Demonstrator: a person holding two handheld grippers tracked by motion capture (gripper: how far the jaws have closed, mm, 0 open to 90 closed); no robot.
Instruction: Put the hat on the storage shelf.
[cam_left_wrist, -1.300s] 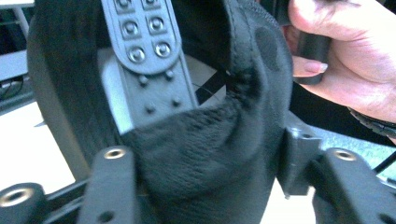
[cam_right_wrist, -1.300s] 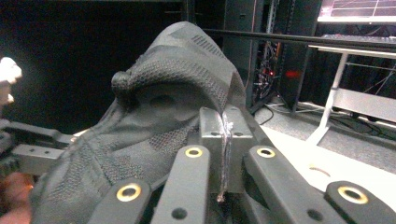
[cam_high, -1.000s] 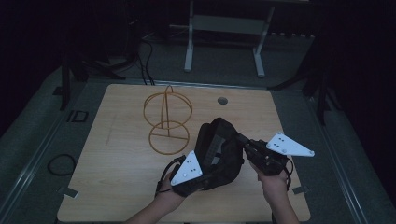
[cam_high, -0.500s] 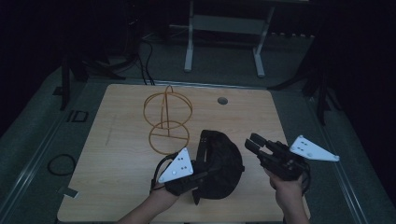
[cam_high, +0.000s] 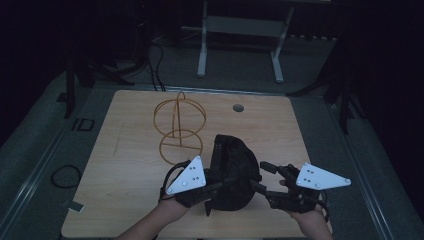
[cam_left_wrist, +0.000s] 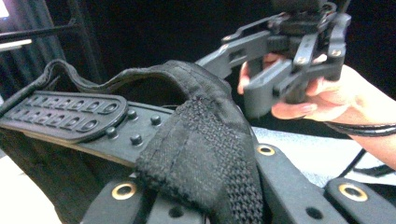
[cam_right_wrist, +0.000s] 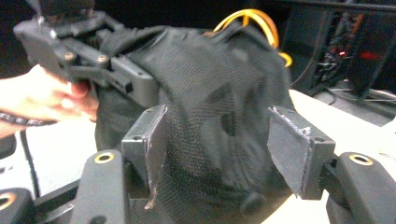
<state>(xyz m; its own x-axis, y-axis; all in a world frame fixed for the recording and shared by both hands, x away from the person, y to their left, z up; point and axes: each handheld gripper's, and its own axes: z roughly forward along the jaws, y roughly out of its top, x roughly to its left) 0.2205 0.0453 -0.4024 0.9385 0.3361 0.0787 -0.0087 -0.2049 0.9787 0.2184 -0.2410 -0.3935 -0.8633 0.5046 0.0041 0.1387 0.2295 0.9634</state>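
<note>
A black mesh cap (cam_high: 231, 172) was seen lying on the near middle of the wooden table (cam_high: 130, 165), just in front of a yellow wire stand (cam_high: 179, 127) made of hoops. The cap was held at its left edge by the left gripper (cam_high: 212, 189), whose jaws were closed on the fabric; in the left gripper view a fold of woven black cloth (cam_left_wrist: 205, 168) was pinched between them, beside the cap's studded adjuster strap (cam_left_wrist: 65, 114). The right gripper (cam_high: 264, 177) was positioned at the cap's right side, its jaws spread wide with nothing clamped between them. In the right gripper view the two grey pads (cam_right_wrist: 150, 140) were seen well apart, with the mesh crown (cam_right_wrist: 215, 107) between and beyond them; contact with the mesh could not be determined.
</note>
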